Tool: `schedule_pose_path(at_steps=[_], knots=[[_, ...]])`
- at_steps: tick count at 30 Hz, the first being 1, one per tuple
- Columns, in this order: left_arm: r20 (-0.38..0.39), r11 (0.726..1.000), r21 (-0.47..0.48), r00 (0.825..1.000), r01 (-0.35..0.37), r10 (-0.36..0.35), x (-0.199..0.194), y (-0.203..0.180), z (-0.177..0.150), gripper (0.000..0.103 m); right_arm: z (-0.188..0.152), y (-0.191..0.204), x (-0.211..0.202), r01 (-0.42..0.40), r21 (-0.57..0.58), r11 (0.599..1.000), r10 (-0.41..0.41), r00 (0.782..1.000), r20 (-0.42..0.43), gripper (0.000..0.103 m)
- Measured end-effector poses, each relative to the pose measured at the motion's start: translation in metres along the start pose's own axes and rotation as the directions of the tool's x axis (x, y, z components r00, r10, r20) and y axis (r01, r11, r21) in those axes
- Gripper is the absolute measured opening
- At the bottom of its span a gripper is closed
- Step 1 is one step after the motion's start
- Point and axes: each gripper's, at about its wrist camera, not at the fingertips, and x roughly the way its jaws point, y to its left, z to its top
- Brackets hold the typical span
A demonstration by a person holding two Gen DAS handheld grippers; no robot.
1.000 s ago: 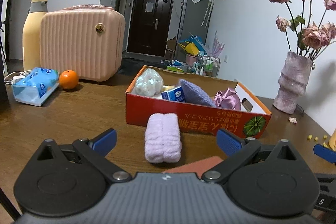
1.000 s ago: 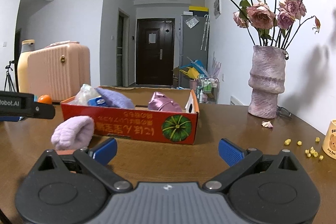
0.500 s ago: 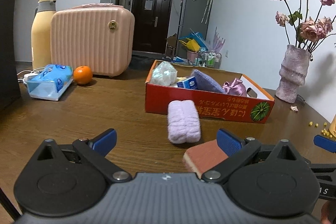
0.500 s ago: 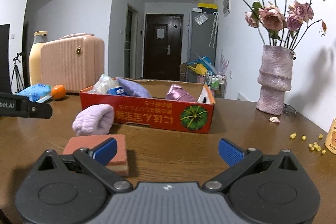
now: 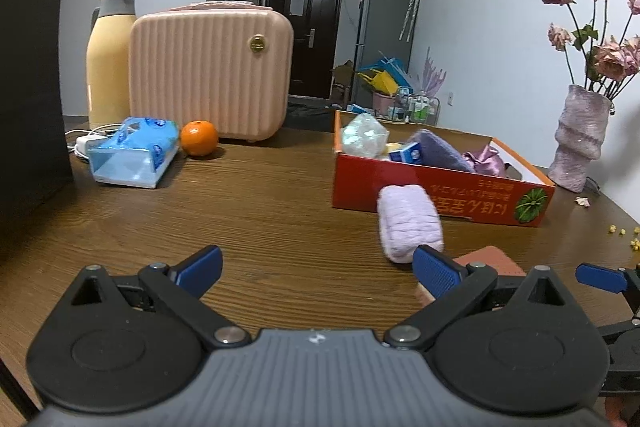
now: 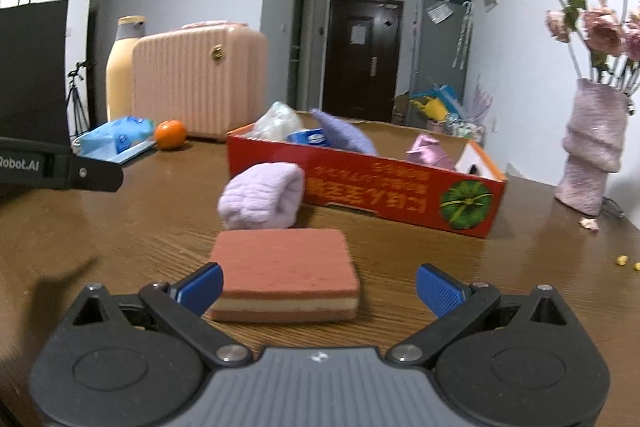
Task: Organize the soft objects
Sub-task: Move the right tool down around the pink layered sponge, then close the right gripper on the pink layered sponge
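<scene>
Room with white walls, a dark door at 12 o'clock down a hallway. I work over a brown wood table (image 5: 256, 211).

Left view: my left gripper (image 5: 318, 269) hangs just above the table, blue fingers (image 5: 434, 273) spread wide, nothing between them. A red box (image 5: 440, 187) sits at 1 o'clock on the table. It holds a clear crinkly bag (image 5: 364, 137), a small blue carton (image 5: 408, 151), a grey-purple cloth (image 5: 442, 151) and a pink satin pouch (image 5: 486, 161). A lilac rolled towel (image 5: 408, 223) lies on the table, touching or just short of the box front; I cannot tell which. A sponge (image 5: 492, 261) shows at 2 o'clock, partly hidden behind my right finger. A tissue pack (image 5: 134, 155) and an orange (image 5: 199, 137) sit at 10 to 11 o'clock, in front of a pink case (image 5: 210, 71) and a yellow flask (image 5: 108, 59). A vase of dried roses (image 5: 580, 139) stands at 2 o'clock near the wall. A black bag (image 5: 32, 75) fills the 9 o'clock edge.

Right view: my right gripper (image 6: 318, 287) is low over the table, fingers (image 6: 438, 289) spread wide, gripping nothing. The sponge (image 6: 284, 267), reddish top with a pale middle layer, lies flat at 12 o'clock, its near end between my fingertips; the left finger (image 6: 200, 285) overlaps its corner. The towel (image 6: 262, 197) lies just beyond the sponge, near the box (image 6: 380, 195). Part of the left gripper body pokes in at 9 o'clock.
</scene>
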Motion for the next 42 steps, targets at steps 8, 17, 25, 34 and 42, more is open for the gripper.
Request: schedule_pose_path(at_steps=[8, 17, 25, 34, 42], knots=[[-0.024, 1.0, -0.022, 1.0, -0.01, 0.009, 0.006, 0.027, 0.003, 0.103, 0.01, 0.014, 0.03, -0.039, -0.017, 0.999, 0.037, 0.997, -0.061, 0.103], [-0.052, 1.0, -0.027, 0.999, 0.006, -0.007, 0.01, 0.034, 0.003, 0.103, 0.015, 0.012, 0.059, -0.067, -0.003, 0.998, 0.066, 0.987, -0.145, 0.103], [-0.054, 1.0, -0.017, 0.998, -0.007, 0.006, 0.012, 0.031, 0.002, 0.103, 0.016, 0.008, 0.067, -0.081, 0.015, 0.997, 0.082, 0.982, -0.171, 0.102], [-0.089, 1.0, 0.006, 0.996, -0.019, 0.019, 0.023, 0.022, 0.0, 0.103, 0.017, 0.006, 0.065, -0.094, 0.0, 0.996, 0.093, 0.983, -0.158, 0.099], [-0.113, 1.0, -0.004, 0.993, -0.017, 0.017, 0.037, 0.009, 0.004, 0.103, 0.019, -0.009, 0.06, -0.087, 0.004, 0.996, 0.087, 0.988, -0.126, 0.098]])
